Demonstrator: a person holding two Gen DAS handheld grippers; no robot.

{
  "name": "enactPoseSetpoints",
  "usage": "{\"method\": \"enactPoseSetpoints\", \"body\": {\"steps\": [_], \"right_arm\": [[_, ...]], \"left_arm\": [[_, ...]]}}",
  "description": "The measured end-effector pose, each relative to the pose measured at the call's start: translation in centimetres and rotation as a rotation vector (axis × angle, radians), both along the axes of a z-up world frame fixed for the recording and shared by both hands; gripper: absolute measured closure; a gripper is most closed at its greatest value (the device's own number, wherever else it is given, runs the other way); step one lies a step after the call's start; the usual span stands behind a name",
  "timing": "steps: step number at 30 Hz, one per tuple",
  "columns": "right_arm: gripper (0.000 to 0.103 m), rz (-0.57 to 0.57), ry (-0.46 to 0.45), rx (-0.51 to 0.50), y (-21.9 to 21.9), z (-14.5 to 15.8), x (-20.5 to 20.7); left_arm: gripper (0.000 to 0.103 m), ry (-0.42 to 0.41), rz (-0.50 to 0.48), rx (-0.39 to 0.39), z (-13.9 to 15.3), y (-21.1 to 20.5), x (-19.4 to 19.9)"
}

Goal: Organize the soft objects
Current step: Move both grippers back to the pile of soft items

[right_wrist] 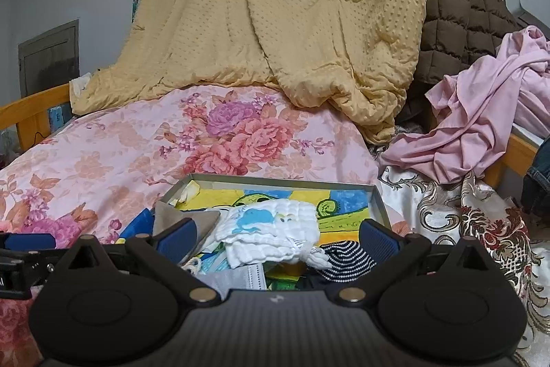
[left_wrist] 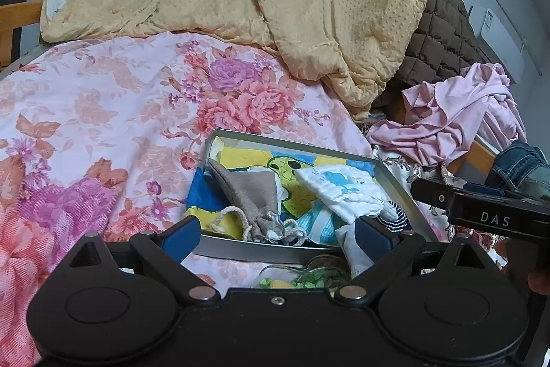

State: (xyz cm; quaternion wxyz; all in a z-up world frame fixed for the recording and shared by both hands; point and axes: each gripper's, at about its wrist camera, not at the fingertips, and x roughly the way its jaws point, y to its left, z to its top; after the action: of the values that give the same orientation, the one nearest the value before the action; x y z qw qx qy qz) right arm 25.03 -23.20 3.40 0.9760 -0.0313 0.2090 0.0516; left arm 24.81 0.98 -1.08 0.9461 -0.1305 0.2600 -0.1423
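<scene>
Both tools empty; left gripper (left_wrist: 278,234) has jaws spread wide with nothing between the blue pads; right gripper (right_wrist: 278,238) likewise wide apart, clamped on nothing; both point slightly down at the shallow grey metal tray (left_wrist: 395,181) sitting on the pink floral bedsheet (left_wrist: 103,98).

Soft items already lie in the tray, on its yellow-blue cartoon lining: a grey-brown drawstring cloth pouch (left_wrist: 254,195) at the left side, a folded white gauze cloth with blue print (right_wrist: 271,229) in the middle, a small navy-and-white striped fabric piece (right_wrist: 347,258) at the near right, partly under the white cloth; a pale grey folded piece at the near edge is too hidden to identify.

Step in hand, as a judgement: between picks; looks like a drop into the tray is done and the grippers are free for another item.

Loose candidates: the crumpled pink garment (right_wrist: 481,119) heaped right of the tray; the yellow dotted quilt (left_wrist: 275,6) behind is probably too large for the tray.

Next move calls for: swing one gripper to the pink garment; pinch a thick fold, not a single layer; lift clear of the bed frame; expect trailing fabric to drag.
</scene>
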Motion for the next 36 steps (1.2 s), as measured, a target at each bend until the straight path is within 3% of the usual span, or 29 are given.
{"method": "enactPoseSetpoints", "body": {"steps": [18,27,36], "right_arm": [[0.001,0.018,-0.032,-0.011,0.9,-0.1,-2.7],[0.0,0.039,-0.073,-0.036,0.3,-0.4,-6.4],[0.0,0.08,0.011,-0.065,0.0,-3.4,-10.5]], "left_arm": [[0.002,-0.037,-0.032,0.039,0.1,1.3,-3.5],[0.001,-0.045,-0.072,0.087,-0.7,1.5,-5.7],[0.001,0.01,-0.106,0.11,-2.5,2.1,-7.4]]}}
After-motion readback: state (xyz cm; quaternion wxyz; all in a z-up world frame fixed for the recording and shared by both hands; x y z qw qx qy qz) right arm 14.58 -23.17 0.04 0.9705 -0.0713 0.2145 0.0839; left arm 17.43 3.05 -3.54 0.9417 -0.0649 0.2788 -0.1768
